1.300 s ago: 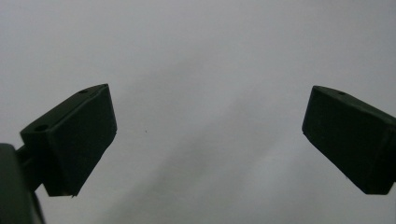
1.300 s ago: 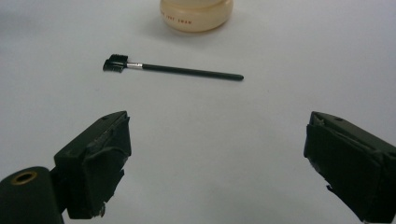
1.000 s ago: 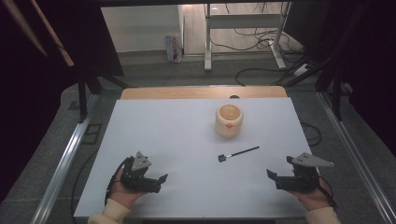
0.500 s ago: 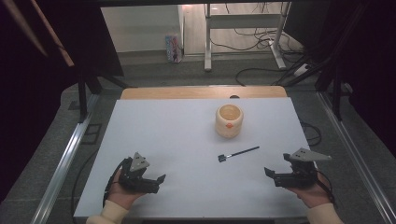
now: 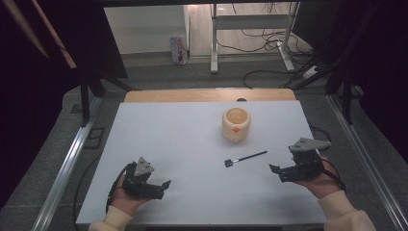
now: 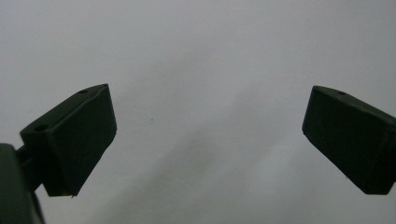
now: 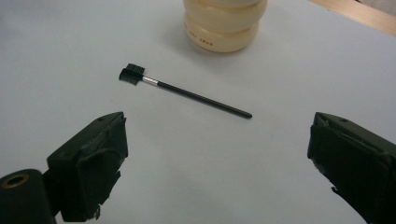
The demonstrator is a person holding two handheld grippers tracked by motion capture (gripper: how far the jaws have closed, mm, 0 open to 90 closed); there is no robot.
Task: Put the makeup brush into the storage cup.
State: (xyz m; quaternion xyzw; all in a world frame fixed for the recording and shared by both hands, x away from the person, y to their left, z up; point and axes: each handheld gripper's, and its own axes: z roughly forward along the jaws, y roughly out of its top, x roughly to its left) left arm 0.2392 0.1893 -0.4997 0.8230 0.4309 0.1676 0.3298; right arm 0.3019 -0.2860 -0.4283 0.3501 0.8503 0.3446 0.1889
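Observation:
A small black brush with a thin handle lies flat on the white table, its bristle head toward the left. Behind it stands a cream round pot with an open top and a small red mark on its front. My right gripper is held open near the table's right front, pointing at the brush, a short way from the handle's tip. My left gripper rests open at the left front, with bare table between its jaws.
A wooden strip runs along the table's far edge. Metal rails flank the table on both sides. Beyond it, cables and a desk frame stand on the floor.
My right gripper has drifted up and slightly left toward the brush. The left gripper has shifted only a little. Brush and pot lie as before.

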